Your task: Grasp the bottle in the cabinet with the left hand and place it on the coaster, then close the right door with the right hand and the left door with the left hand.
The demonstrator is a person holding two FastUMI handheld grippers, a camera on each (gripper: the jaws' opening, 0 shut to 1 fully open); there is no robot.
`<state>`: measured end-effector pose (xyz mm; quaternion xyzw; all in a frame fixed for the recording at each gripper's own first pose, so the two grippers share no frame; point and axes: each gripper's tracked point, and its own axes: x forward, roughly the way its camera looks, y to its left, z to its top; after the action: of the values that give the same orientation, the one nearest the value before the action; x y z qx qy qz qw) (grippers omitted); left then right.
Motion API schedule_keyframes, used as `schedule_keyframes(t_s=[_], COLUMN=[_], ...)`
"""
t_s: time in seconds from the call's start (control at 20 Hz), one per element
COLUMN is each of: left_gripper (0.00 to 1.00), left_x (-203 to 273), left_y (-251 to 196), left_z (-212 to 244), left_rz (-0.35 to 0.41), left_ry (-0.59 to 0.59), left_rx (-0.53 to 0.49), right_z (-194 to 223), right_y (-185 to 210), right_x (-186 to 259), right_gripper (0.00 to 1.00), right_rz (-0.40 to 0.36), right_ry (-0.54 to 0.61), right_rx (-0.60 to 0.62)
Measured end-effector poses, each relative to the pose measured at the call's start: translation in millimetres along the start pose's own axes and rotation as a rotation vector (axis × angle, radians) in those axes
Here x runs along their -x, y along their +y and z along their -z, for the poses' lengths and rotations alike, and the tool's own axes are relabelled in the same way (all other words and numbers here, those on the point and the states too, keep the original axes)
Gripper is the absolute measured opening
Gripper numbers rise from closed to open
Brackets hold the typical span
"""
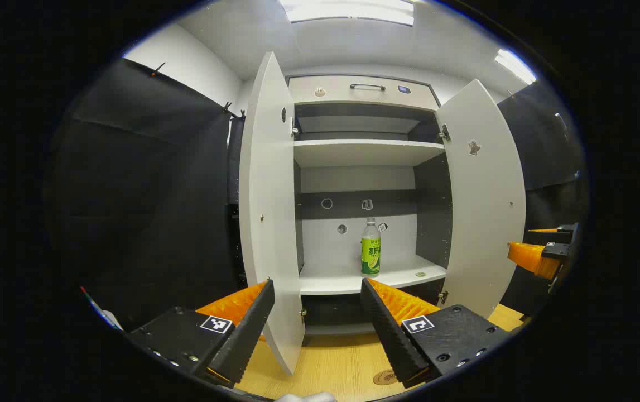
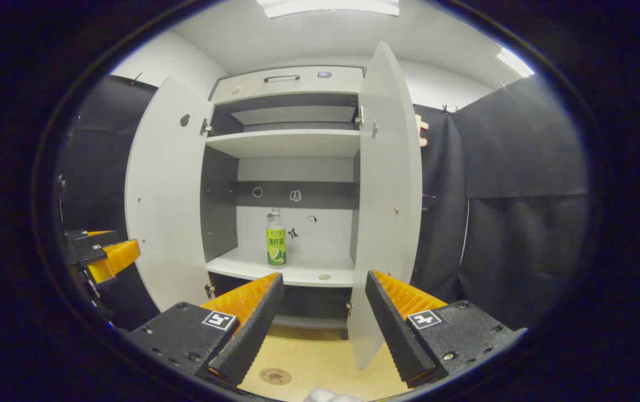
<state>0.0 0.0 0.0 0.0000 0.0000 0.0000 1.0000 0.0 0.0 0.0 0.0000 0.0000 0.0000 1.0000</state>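
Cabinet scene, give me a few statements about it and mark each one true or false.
1. Both cabinet doors stand open. True: the left door and the right door are swung out.
2. The bottle lies on its side on the top shelf. False: it stands upright on the lower shelf.
3. The left tool grips the bottle. False: it is open, short of the cabinet, holding nothing.
4. The right tool is open. True.
5. The coaster lies on the wooden table in front of the cabinet. True.
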Motion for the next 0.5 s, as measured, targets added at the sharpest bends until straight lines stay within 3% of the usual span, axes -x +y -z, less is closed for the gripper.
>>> schedule_keyframes(t_s=[0.5], left_gripper=[0.94], left_x=[-42], left_y=[-17], left_z=[2], left_rz=[0.053], left_ry=[-0.007], left_rx=[0.009], right_z=[-1], right_y=[4], right_x=[-15], right_gripper=[0.97], right_rz=[0.011], right_ry=[0.014], right_rx=[0.012])
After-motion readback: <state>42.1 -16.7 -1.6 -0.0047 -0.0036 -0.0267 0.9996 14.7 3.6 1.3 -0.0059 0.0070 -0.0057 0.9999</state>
